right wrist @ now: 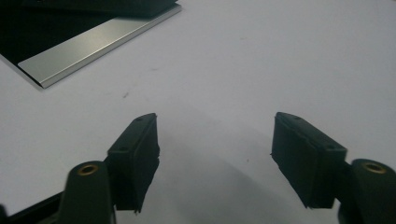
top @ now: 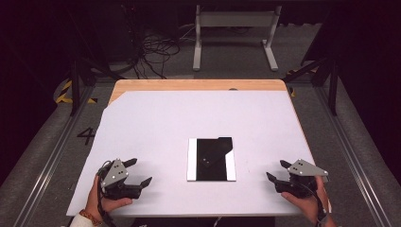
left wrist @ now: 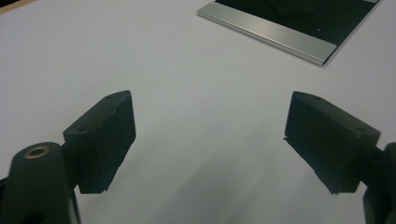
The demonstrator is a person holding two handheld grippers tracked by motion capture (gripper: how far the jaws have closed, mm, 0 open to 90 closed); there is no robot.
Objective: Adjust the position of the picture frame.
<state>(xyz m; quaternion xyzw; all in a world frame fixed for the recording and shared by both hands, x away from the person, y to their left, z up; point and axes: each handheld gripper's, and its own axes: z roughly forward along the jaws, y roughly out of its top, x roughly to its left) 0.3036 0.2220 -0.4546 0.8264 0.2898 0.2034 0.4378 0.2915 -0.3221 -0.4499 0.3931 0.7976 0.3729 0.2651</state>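
My left claw (top: pixel 140 171) stands wide, nothing between its black jaws, hovering low over the white surface (top: pixel 156 123) near its front-left edge. My right claw (top: pixel 278 170) is also spread wide and empty, near the front-right edge. Between them, well apart from both, the flat black rectangular plate with silver metal strips along two sides (top: pixel 211 159) lies flat on the surface. In the left claw view the plate (left wrist: pixel 299 23) is cut off by the top edge; in the right claw view the plate (right wrist: pixel 84 42) runs out at the top-left corner. Small pale marks on its dark face are too tiny to make out.
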